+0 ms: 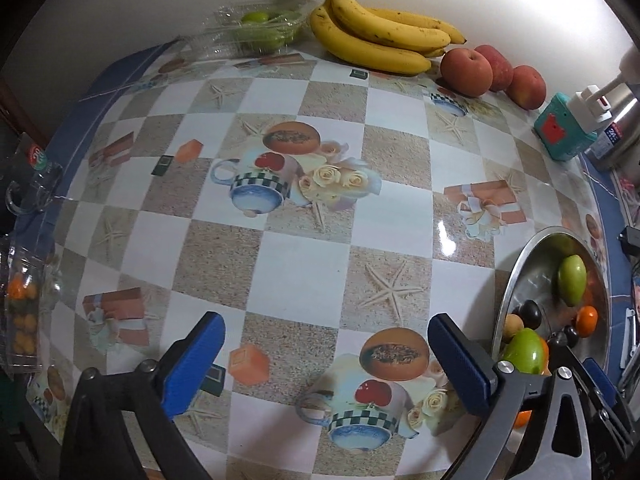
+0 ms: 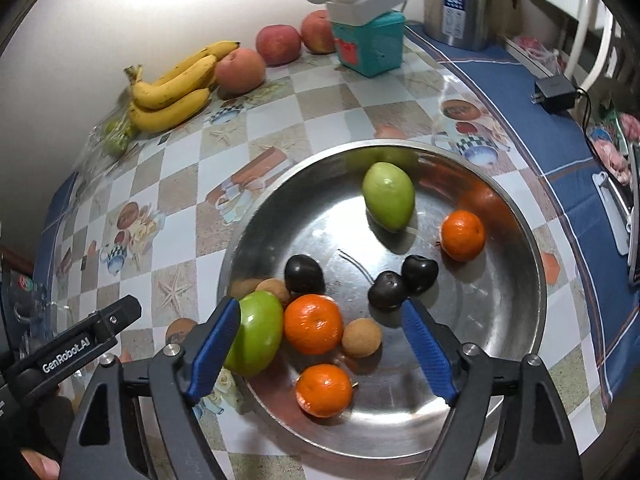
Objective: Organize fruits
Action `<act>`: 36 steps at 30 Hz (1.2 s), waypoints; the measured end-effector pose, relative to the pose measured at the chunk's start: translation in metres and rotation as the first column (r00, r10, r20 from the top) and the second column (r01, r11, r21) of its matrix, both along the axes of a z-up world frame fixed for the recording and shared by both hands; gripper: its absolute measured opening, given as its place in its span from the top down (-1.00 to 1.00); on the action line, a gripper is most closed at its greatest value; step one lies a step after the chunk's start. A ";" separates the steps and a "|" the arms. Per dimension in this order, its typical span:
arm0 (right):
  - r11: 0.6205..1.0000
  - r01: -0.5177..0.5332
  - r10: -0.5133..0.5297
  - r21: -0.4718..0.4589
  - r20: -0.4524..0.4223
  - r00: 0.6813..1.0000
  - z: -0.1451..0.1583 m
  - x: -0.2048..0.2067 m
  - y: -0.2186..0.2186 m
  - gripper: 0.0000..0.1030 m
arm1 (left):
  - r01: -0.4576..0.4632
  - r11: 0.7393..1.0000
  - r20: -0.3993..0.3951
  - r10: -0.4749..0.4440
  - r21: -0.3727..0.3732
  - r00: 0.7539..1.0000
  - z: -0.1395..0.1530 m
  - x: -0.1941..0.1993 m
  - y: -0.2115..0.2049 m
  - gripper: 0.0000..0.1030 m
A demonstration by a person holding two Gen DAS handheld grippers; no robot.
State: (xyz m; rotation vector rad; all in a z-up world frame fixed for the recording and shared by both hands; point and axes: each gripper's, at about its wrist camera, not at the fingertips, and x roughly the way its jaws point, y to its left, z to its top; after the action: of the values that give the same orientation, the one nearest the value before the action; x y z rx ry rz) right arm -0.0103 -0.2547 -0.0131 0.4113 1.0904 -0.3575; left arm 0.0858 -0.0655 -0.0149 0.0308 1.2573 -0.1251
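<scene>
A steel bowl (image 2: 520,240) holds a green mango (image 2: 388,194), a green apple (image 2: 258,332), oranges (image 2: 314,324), dark plums (image 2: 386,290) and brown longans (image 2: 361,338). My right gripper (image 2: 320,332) is open above the bowl's near side, empty, its left pad beside the green apple. My left gripper (image 1: 326,354) is open and empty over the tablecloth, left of the bowl (image 1: 516,276). Bananas (image 1: 376,36) and red apples (image 1: 466,72) lie by the far wall.
A clear box of green fruit (image 1: 260,30) sits left of the bananas. A teal box (image 2: 370,46) with a white device on it and a steel kettle (image 2: 460,0) stand at the back right. A black adapter (image 2: 554,90) lies on the blue border.
</scene>
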 end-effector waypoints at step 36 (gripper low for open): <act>0.999 -0.038 0.040 -0.038 0.059 0.997 0.013 -0.079 0.036 -0.91 | -0.011 0.992 0.146 -0.007 0.124 0.989 0.031 -0.103 0.042 -0.99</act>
State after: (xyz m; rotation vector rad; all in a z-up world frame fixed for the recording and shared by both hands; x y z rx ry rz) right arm -0.0895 -0.2185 -0.0003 0.3649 1.0303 -0.3283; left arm -0.0176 -0.0232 0.0159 0.1445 1.1166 -0.0414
